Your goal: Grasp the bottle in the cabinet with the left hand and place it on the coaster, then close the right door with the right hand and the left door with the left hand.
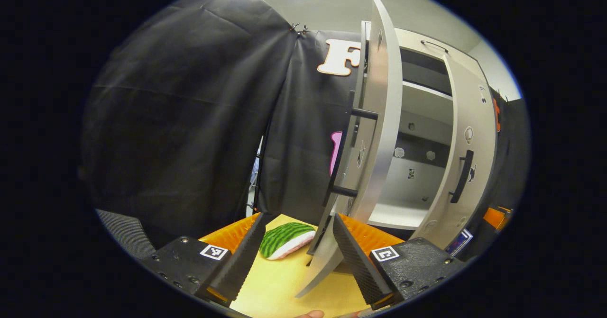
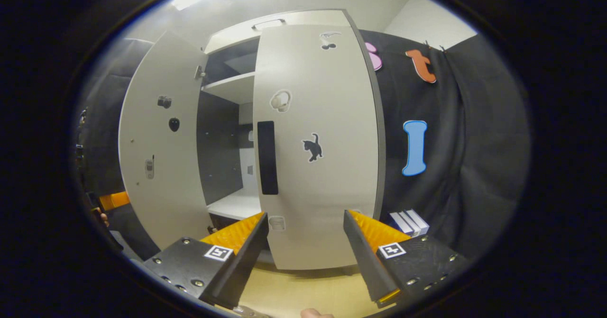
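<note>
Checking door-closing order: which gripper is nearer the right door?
Right. The right gripper sits directly in front of the right door, just below its handle. The left gripper is by the left door's edge, with the right door farther off.

No readable words, brands or numbers appear on anything — only marks without text. Each finger block of the left gripper (image 1: 296, 256) and of the right gripper (image 2: 306, 254) carries a square black-and-white coded tag. The right door (image 2: 315, 142) bears picture stickers — a black cat silhouette among them — and the left door (image 2: 159, 142) has small stickers too blurred to tell.
</note>
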`<state>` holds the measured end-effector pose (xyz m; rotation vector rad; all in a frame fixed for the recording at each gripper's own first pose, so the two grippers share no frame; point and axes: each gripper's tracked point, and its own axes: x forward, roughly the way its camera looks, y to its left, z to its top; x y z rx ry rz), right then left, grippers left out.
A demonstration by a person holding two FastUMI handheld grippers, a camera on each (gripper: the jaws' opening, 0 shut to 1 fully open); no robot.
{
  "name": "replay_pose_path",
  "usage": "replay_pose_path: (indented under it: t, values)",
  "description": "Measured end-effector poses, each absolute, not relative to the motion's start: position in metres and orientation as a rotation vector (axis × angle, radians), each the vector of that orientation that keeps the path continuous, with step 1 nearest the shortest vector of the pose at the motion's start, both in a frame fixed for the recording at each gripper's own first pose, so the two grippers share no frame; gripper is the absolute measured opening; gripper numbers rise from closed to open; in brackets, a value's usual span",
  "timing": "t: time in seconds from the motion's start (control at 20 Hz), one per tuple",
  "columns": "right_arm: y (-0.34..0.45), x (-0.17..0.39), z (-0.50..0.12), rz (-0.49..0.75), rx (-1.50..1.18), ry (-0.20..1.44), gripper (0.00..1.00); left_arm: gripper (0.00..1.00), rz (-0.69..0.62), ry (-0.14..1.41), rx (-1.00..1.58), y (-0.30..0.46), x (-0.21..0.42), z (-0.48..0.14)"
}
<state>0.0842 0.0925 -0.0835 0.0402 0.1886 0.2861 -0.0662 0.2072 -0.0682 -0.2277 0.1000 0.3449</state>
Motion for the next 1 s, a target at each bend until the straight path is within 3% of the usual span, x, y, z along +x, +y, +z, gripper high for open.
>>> replay_pose_path:
  t: [0.15, 0.2, 0.3, 0.4, 0.45, 1.0]
  values:
    - [0.089, 0.083, -0.084, 0.279, 0.04, 0.189, 0.96, 0.89, 0.306, 0.106, -0.21, 0.199, -0.064, -0.069]
    - [0.089, 0.082, -0.084, 0.277, 0.038, 0.191, 0.96, 0.95, 0.289, 0.11, -0.2, 0.191, -0.062, -0.068]
    - [0.086, 0.081, -0.085, 0.273, 0.037, 0.196, 0.96, 0.88, 0.263, 0.115, -0.184, 0.184, -0.06, -0.067]
    - [0.082, 0.08, -0.086, 0.267, 0.036, 0.197, 0.96, 0.89, 0.24, 0.118, -0.174, 0.179, -0.057, -0.067]
    - [0.081, 0.079, -0.087, 0.263, 0.036, 0.197, 0.96, 0.94, 0.226, 0.122, -0.169, 0.176, -0.054, -0.066]
    - [0.066, 0.076, -0.088, 0.212, 0.055, 0.197, 0.93, 0.94, 0.025, 0.152, -0.177, 0.104, -0.026, -0.071]
